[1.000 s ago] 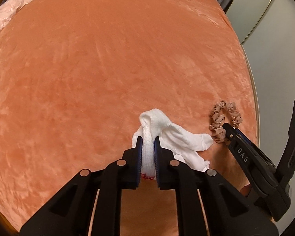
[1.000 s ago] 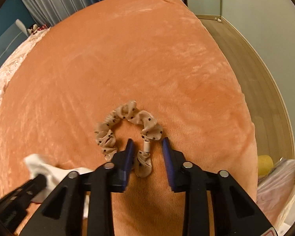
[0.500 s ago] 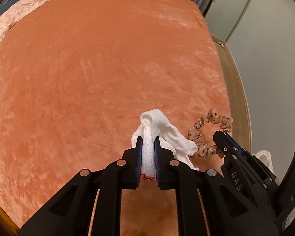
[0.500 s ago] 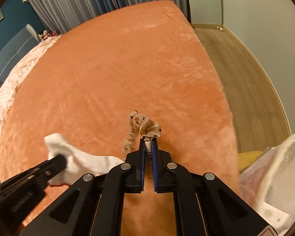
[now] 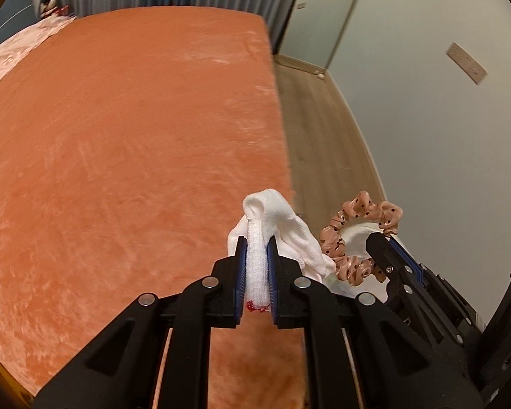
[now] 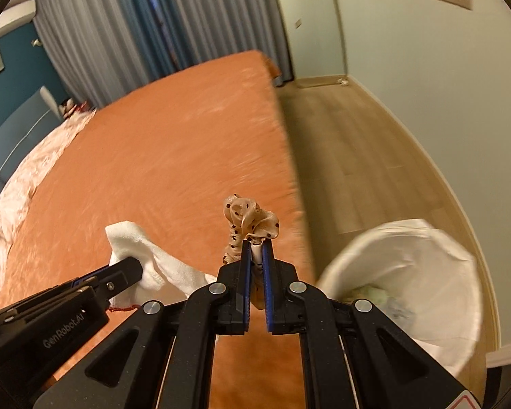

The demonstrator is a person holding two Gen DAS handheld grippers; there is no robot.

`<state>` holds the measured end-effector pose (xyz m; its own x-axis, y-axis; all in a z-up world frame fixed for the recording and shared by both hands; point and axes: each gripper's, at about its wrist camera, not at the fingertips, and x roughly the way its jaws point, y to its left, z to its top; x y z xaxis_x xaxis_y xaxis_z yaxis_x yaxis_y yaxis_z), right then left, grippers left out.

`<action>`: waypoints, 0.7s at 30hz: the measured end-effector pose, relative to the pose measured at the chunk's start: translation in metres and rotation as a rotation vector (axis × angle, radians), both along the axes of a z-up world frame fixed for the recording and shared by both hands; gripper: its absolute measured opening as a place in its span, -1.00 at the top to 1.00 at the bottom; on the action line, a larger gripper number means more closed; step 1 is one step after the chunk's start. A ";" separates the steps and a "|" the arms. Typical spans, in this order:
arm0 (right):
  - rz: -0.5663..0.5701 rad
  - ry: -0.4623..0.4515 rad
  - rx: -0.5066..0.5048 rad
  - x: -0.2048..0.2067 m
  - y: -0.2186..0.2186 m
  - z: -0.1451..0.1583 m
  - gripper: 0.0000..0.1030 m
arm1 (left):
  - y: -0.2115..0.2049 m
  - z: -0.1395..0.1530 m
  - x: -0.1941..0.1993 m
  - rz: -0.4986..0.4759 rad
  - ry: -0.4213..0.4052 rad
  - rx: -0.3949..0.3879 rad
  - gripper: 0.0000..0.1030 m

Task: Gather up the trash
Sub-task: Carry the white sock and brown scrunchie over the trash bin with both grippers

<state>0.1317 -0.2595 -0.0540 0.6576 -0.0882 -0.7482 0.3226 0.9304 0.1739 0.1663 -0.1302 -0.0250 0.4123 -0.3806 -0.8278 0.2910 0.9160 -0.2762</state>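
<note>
My left gripper [image 5: 255, 243] is shut on a white sock [image 5: 276, 225] and holds it up above the orange bed near its right edge. My right gripper [image 6: 254, 247] is shut on a beige dotted scrunchie [image 6: 247, 220], lifted off the bed. The scrunchie also shows in the left wrist view [image 5: 354, 235], hanging from the right gripper [image 5: 383, 238]. The sock [image 6: 143, 255] and left gripper [image 6: 126, 269] show at the lower left of the right wrist view. A white-lined trash bin [image 6: 422, 272] stands on the floor right of the bed, with some trash inside.
The orange bed cover [image 5: 119, 136] fills the left side; its right edge drops to a wooden floor [image 6: 351, 143]. A pale pink quilt [image 6: 24, 184] lies at the far left. Curtains [image 6: 153, 27] and a pale wall [image 5: 426, 102] stand behind.
Both grippers have risen and swung right toward the bed's edge with their items. The right gripper closed on the scrunchie and lifted it. The trash bin has come into view.
</note>
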 end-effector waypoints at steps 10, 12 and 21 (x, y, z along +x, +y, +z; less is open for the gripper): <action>-0.151 -0.041 -0.037 -0.072 -0.075 0.031 0.87 | -0.079 0.018 -0.049 -0.140 -0.007 -0.016 0.78; -0.173 -0.044 -0.039 -0.083 -0.086 0.033 0.87 | -0.092 0.018 -0.057 -0.162 -0.009 -0.011 0.78; -0.226 -0.052 -0.028 -0.113 -0.115 0.030 0.87 | -0.135 0.013 -0.079 -0.238 -0.008 0.008 0.77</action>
